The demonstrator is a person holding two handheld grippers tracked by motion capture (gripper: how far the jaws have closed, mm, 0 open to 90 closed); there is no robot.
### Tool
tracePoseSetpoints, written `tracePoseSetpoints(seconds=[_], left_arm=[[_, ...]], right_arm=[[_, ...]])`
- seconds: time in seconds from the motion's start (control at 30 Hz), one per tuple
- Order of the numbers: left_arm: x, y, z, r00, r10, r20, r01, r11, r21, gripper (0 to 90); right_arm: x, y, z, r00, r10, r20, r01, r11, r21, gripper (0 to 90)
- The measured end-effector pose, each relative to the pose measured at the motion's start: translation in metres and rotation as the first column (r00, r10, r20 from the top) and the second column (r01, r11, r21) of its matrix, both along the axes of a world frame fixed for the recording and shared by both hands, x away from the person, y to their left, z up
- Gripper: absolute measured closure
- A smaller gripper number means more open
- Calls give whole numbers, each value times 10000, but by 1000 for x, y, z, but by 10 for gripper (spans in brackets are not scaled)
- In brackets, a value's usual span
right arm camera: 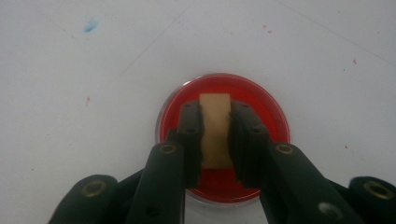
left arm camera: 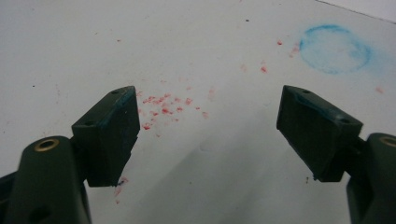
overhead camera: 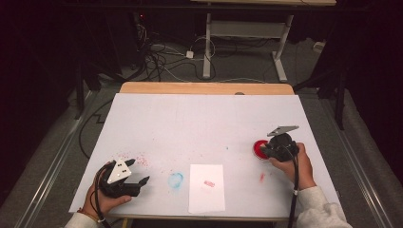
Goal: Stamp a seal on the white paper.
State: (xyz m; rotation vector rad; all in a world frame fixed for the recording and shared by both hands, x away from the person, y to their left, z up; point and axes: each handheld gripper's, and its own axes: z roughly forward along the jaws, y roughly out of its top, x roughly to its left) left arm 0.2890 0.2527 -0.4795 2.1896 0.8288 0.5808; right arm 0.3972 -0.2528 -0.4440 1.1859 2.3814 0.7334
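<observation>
Right gripper view: the right gripper (right arm camera: 215,135) is clamped on a tan wooden stamp (right arm camera: 215,128), its jaws narrow with a pad pressed to each side. The stamp stands upright between them over a round red ink pad (right arm camera: 271,116), and whether its lower end touches the ink cannot be told. No brand, label or lettering can be read on the stamp or the ink pad.

In the high view the ink pad (overhead camera: 258,148) sits at the right of the counter (overhead camera: 199,123), just beyond the right gripper (overhead camera: 267,150), which the hand holds over its near edge. A white paper (overhead camera: 207,189) lies near the front edge at the middle, well apart from the ink pad, and bears a small red print (overhead camera: 208,184) too small to read.

The left gripper (overhead camera: 139,174) rests low at the front left of the counter, its jaws wide with nothing between them; in the left gripper view only bare surface shows between the pads (left arm camera: 114,135).

The counter is covered in white and stained: a blue ring (left arm camera: 334,48), scattered red specks (left arm camera: 161,107) and a red smear (overhead camera: 262,177) near the right hand. Past the covering a strip of wood edge (overhead camera: 204,88) shows. The room beyond is dark, with cables (overhead camera: 161,59) on a grey floor and the white legs of another table (overhead camera: 207,47).
</observation>
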Motion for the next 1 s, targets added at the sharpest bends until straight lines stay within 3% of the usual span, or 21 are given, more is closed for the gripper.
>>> tracePoseSetpoints(seconds=[0.5,0.7,0.87,1.0], left_arm=[[-1,-1,1,10000,31,20,-30,10000,-8,207],[0,0,2,10000,44,37,-44,10000,-72,207],[0,0,1,10000,42,16,-42,10000,-42,207],[0,0,2,10000,33,38,-32,10000,-38,207]], right_arm=[[-1,1,-2,9999,-117,63,117,9999,-19,752],[-2,-1,-1,9996,-200,177,199,9998,60,682],[-5,-3,10,9989,-158,438,138,9989,453,682],[-8,-3,14,9975,-198,673,171,9991,394,753]])
